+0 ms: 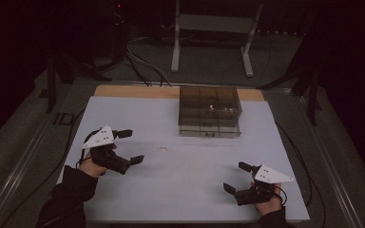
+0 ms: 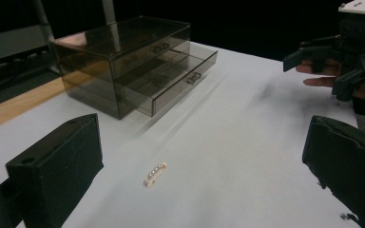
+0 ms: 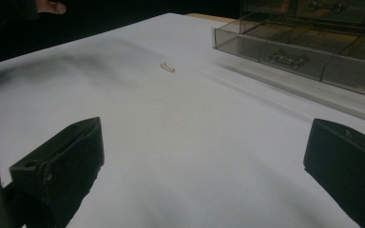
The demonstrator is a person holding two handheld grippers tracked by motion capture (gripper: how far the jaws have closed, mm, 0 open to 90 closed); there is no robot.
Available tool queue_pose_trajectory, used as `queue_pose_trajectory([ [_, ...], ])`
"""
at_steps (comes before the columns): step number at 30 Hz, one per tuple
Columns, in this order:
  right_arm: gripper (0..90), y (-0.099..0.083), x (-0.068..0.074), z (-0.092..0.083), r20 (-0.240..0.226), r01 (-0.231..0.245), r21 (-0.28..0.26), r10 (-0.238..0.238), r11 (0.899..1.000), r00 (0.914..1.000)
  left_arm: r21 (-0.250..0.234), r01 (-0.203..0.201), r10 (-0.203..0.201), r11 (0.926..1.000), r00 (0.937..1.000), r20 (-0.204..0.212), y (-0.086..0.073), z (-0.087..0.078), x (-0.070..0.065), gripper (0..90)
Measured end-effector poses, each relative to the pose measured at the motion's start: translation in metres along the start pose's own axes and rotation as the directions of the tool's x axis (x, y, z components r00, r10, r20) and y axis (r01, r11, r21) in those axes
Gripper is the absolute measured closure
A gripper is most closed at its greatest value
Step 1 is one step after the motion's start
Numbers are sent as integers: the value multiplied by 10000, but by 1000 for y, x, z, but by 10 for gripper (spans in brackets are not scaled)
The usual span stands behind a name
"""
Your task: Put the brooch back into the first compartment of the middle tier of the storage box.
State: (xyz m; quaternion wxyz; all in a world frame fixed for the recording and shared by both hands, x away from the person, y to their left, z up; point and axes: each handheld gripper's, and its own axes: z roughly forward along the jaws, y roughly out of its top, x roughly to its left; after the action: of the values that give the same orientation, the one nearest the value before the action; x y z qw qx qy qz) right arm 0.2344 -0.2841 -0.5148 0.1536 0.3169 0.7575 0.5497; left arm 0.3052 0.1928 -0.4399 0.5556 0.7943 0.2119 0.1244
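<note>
White tabletop (image 1: 180, 190) under dim light; a small pearl hair clip (image 1: 162, 148) lies flat between my left tongs (image 1: 129, 146) and the smoked drawer box (image 1: 210, 111) (lower drawer pulled out). Both tongs, including my right tongs (image 1: 235, 176), gape wide, empty. I judge the pickup hasn't begun; next, lower the left jaws astride the clip.
</note>
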Motion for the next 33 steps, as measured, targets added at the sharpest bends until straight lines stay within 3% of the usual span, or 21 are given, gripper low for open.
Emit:
queue_pose_trajectory([
  [20, 0, 0, 0, 1, -93, -21, 23, 22, 10000, 10000, 294, -111, 95, 9995, 9985, 544, 9, 40, 11, 3],
  [33, 0, 0, 1, 0, -169, -16, -12, 16, 10000, 9999, 602, 94, -140, 9981, 9970, 763, 0, 70, 22, 3],
])
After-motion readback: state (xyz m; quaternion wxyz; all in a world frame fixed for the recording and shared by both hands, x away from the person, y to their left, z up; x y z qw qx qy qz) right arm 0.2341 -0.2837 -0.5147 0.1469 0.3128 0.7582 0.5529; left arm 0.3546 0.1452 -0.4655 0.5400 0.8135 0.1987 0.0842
